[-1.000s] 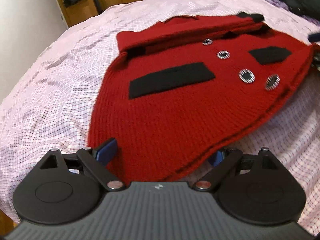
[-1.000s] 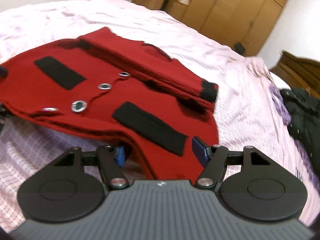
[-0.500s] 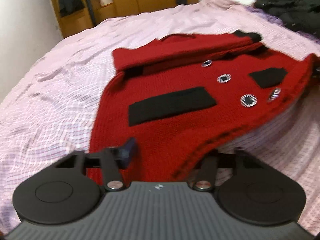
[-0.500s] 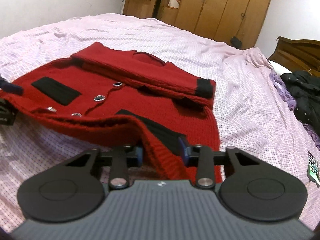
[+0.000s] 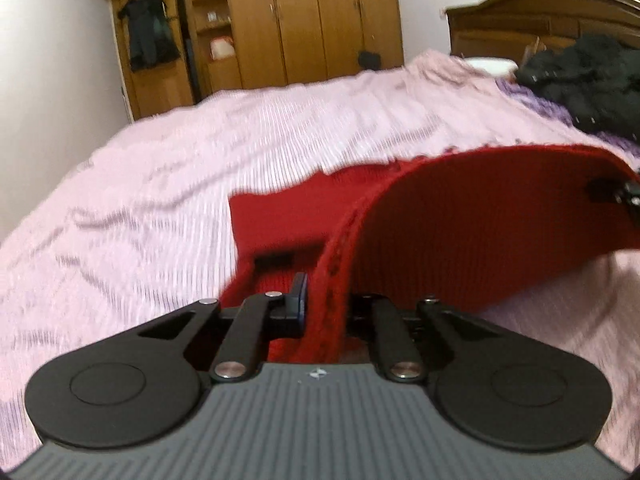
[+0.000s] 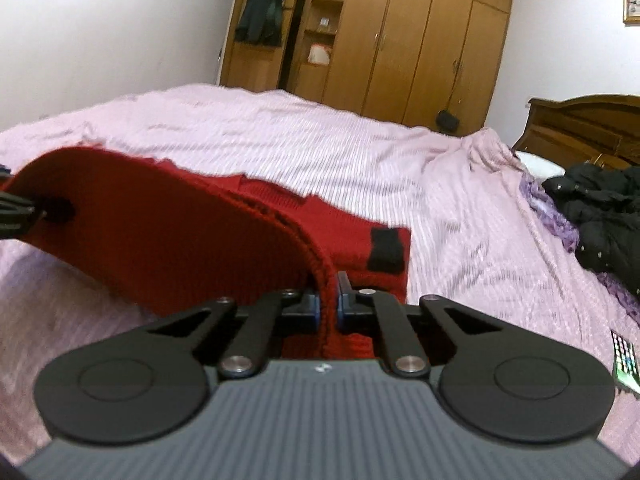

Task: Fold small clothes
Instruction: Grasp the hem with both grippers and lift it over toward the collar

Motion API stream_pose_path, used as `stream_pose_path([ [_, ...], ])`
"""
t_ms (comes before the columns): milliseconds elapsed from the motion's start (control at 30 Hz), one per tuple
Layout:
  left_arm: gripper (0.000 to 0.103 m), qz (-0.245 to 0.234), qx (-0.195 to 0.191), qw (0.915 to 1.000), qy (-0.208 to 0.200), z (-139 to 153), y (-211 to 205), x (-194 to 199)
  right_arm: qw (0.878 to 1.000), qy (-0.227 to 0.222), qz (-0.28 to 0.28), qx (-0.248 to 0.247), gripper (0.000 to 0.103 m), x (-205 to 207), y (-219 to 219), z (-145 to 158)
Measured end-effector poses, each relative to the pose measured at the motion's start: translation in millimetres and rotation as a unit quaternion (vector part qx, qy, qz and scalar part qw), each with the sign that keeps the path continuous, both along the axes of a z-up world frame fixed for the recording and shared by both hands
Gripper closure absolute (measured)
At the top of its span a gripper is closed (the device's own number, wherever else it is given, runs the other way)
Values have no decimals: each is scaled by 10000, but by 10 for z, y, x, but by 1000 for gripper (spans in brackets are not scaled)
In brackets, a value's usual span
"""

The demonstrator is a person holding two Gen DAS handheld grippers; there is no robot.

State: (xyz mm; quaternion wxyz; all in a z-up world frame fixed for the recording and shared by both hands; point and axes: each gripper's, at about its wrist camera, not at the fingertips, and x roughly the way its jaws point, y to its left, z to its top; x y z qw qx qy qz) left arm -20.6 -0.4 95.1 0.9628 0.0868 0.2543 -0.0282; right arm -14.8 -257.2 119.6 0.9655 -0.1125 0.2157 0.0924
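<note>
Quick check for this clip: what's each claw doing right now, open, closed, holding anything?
Left claw: closed on the hem of the red knit garment, which is lifted off the bed.
Right claw: closed on the same garment's hem.

We note: cardigan (image 5: 480, 216) red, black trim | bedsheet (image 5: 160, 184) pink, fine check | wardrobe (image 6: 420, 36) brown

Left tool (image 5: 322, 304) clamped – right tool (image 6: 328, 300) clamped.
</note>
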Motion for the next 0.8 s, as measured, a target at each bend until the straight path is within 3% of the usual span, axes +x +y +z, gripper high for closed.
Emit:
stream_pose_path([
  [267, 93, -51, 288, 9975, -639, 394, -174, 593, 9980, -560, -176, -240, 94, 497, 24, 217],
  [433, 93, 46, 334, 9968, -731, 569, -223, 1086, 9951, -820, -312, -463, 94, 878, 68, 252],
  [600, 93, 124, 431, 9967, -672, 507, -251, 1612, 9921, -939, -457, -697, 94, 1261, 158, 157],
  [800, 93, 112, 504, 9980, -351, 166, -201, 2174, 9925, -666, -624, -807, 94, 1695, 258, -138],
])
